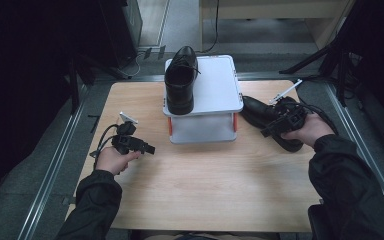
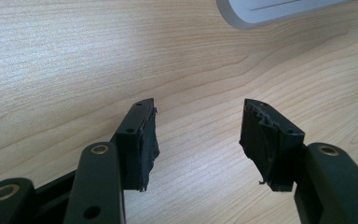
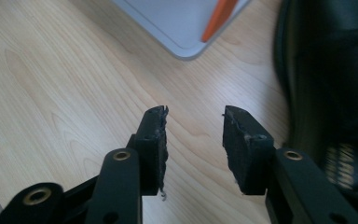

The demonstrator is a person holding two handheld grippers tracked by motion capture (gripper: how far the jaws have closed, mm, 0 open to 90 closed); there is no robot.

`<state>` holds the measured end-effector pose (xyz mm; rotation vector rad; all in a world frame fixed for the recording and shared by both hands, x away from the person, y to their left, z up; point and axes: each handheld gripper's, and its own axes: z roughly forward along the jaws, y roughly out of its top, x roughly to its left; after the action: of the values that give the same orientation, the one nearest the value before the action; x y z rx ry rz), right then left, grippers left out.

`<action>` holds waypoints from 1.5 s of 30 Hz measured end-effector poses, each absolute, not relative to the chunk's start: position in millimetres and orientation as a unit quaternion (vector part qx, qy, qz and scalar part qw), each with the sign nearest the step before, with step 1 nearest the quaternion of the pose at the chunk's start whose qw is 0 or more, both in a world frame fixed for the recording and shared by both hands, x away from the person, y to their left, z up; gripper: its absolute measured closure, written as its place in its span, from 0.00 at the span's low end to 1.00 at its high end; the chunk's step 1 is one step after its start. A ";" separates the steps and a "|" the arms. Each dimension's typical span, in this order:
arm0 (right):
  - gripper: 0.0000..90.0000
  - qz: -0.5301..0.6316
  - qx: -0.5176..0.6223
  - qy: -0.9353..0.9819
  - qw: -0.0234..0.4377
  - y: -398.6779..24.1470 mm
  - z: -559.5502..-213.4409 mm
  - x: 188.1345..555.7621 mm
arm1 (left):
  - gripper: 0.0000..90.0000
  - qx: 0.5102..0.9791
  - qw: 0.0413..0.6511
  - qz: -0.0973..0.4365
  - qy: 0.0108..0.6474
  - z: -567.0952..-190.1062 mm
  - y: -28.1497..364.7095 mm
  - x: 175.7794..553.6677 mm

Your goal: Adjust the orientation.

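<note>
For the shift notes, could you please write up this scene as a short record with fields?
Surface: wooden table
Stand: white two-tier rack at the far middle of the table
Shoe on rack: black shoe on the top shelf, left side
Shoe on table: second black shoe lying right of the rack
Left gripper: open, nothing between the jaws, over bare wood
Right gripper: open, nothing between the jaws, beside the second shoe

black shoe (image 1: 181, 80), white stand (image 1: 215, 85), pale wood-grain table (image 1: 200, 175)
</note>
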<state>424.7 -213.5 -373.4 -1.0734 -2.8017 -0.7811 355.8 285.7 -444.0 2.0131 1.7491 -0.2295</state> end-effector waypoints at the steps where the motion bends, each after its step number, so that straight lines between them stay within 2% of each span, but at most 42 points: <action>1: 0.69 -0.249 -0.349 -0.903 0.021 -216.5 -372.1 425.8 | 0.50 0.731 0.230 -0.084 0.636 -444.2 285.2 355.8; 10: 0.77 -0.222 -0.370 -0.902 0.017 -252.1 -365.8 437.6 | 0.50 0.736 0.229 -0.085 0.631 -445.0 284.3 356.3; 20: 0.78 -0.193 -0.386 -0.902 0.014 -278.1 -378.1 447.0 | 0.50 0.739 0.226 -0.086 0.629 -446.2 282.7 356.6; 30: 0.80 -0.170 -0.380 -0.909 0.021 -278.3 -391.9 453.5 | 0.50 0.740 0.225 -0.088 0.628 -446.5 283.6 356.7; 40: 0.88 -0.162 -0.385 -0.908 0.032 -277.1 -400.7 458.5 | 0.50 0.741 0.223 -0.091 0.627 -447.1 282.9 356.7; 45: 0.88 -0.160 -0.386 -0.908 0.037 -275.7 -402.7 459.7 | 0.50 0.741 0.223 -0.090 0.627 -447.3 282.7 356.7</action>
<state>459.7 -275.7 -402.7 -1.1842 -2.7861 -0.4917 356.7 282.7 -447.3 2.0449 1.7321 -0.2486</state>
